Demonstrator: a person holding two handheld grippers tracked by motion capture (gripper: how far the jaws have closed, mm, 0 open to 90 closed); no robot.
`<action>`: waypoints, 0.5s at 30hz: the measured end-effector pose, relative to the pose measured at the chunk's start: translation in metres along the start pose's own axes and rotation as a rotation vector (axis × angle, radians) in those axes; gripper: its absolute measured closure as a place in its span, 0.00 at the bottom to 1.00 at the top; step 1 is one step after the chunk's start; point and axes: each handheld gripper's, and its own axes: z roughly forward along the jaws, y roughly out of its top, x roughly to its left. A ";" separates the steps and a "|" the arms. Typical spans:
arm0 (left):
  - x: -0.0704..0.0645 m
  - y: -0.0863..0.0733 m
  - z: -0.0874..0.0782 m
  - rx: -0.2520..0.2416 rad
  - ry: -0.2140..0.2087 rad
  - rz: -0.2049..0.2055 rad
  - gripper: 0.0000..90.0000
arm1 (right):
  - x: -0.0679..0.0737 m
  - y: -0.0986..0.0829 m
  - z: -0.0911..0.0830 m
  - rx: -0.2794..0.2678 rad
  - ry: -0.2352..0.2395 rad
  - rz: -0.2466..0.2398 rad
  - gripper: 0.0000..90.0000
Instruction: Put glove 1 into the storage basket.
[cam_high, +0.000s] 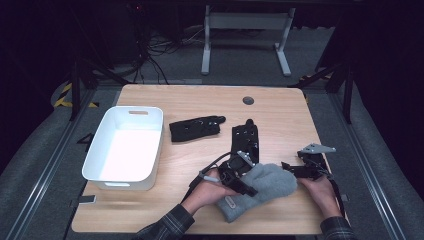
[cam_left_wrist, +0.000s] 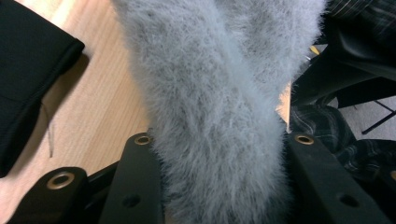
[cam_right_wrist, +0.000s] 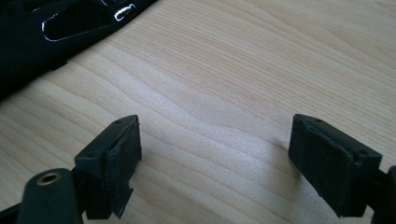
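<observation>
Plaid sleeves (cam_high: 167, 224) at the near edge of the high view, forearms reaching in over a light wood-grain tabletop (cam_high: 200, 97) with rounded corners and a small dark grommet (cam_high: 248, 100) near its far side. Beyond it: grey carpeted floor, a white table frame (cam_high: 245, 30) standing on it, loose cables (cam_high: 160, 50), the rest of the room dark. Grey fuzzy mitten (cam_high: 260, 187) lies at the near right of the tabletop, cuff toward the person, a small tag on the cuff; pile long and soft, pale blue-grey, thick fleece in the left gripper view (cam_left_wrist: 219, 102). Left gripper (cam_high: 240, 177) sits on the mitten's left side; its jaws stand either side of the fleece and press into it, holding the mitten. Right gripper (cam_high: 295, 170) just beside the mitten's right end, its jaws wide apart over bare wood in the right gripper view (cam_right_wrist: 215, 154), nothing between them. Two black gloves further out: one (cam_high: 245, 140) lying lengthwise just beyond the mitten, another (cam_high: 195, 129) nearer the centre. White plastic bin (cam_high: 127, 145) at the left, well apart from the mitten.
</observation>
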 end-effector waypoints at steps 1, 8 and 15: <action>0.000 0.000 0.000 0.000 0.000 0.000 0.71 | 0.000 0.000 0.000 0.000 0.000 0.000 0.19; 0.001 0.002 -0.026 -0.049 0.026 -0.003 0.71 | 0.000 0.000 0.000 0.000 0.001 0.000 0.19; 0.005 -0.002 -0.052 -0.082 0.084 -0.023 0.70 | 0.000 0.000 0.000 0.001 0.000 0.001 0.19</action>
